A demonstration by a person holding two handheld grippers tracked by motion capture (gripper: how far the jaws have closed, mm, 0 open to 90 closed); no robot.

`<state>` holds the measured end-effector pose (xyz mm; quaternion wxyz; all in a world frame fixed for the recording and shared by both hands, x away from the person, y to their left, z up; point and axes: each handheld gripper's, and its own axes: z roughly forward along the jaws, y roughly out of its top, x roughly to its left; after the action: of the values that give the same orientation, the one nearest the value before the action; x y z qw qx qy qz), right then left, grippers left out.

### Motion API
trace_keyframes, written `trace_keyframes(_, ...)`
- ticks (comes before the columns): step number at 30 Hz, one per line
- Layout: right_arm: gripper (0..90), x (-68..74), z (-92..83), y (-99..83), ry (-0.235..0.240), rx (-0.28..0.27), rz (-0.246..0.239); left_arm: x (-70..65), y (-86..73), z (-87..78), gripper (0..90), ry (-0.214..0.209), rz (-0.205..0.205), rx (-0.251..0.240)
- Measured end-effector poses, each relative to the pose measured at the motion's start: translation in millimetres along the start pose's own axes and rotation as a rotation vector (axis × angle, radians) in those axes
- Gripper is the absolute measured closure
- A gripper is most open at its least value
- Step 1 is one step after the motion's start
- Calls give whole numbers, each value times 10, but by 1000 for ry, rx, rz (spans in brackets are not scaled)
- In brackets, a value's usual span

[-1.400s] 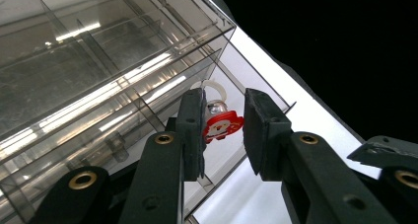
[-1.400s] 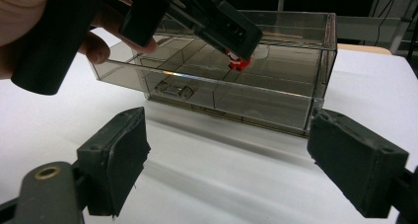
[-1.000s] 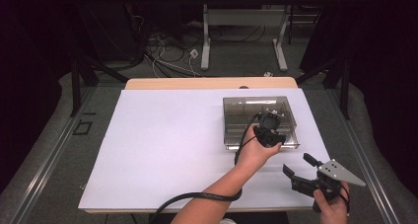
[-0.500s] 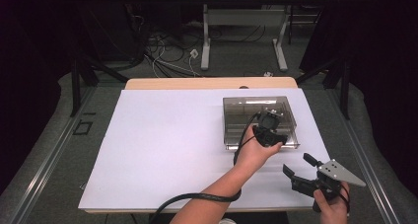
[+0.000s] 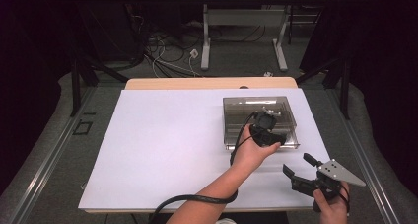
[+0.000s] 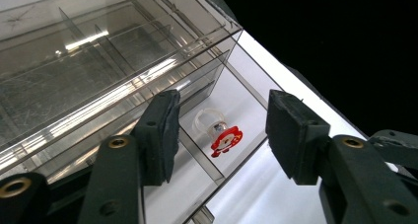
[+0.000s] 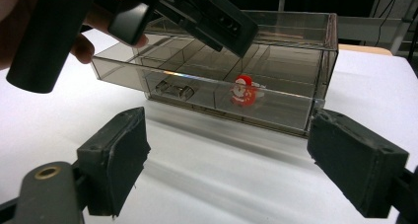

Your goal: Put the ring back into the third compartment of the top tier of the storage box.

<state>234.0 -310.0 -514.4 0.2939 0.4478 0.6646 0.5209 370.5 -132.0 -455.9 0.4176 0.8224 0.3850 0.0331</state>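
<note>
At the left of the high view, a broad white sheet [image 5: 162, 150] covers the table, bare up to the person's left forearm, which crosses it from the bottom edge. The left gripper [image 5: 268, 130] hangs over the pulled-out drawer of a smoky transparent plastic drawer box [image 5: 236, 105] and points down into it. Its jaws have just been opening and now stand partly apart with nothing clamped; in the left gripper view the small red-and-white Santa figure on a clear plastic ring [image 6: 223, 136] lies below the gap, free on the floor of an end compartment of the drawer. Farther right, near the table's front edge, the right gripper [image 5: 298, 170] hovers above the sheet, jaws spread wide and empty, aimed at the drawer's front wall.
</note>
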Motion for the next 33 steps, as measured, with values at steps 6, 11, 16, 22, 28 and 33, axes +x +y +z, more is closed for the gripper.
trace_keyframes(6,150,-1,-2,5,4,9,-6,2,-15,-81,422,1,4,-10)
trace_keyframes(11,150,0,2,4,3,10,-3,12,-63,-173,380,25,24,-33)
trace_keyframes(16,150,9,17,8,8,4,-10,64,-122,-292,331,25,66,-57)
trace_keyframes(22,150,18,27,8,12,14,-10,137,-229,-510,313,37,132,-109)
trace_keyframes(28,150,14,27,7,9,10,-11,210,-312,-711,302,43,153,-136)
trace_keyframes(33,150,16,29,3,2,15,-6,301,-395,-872,280,48,144,-141)
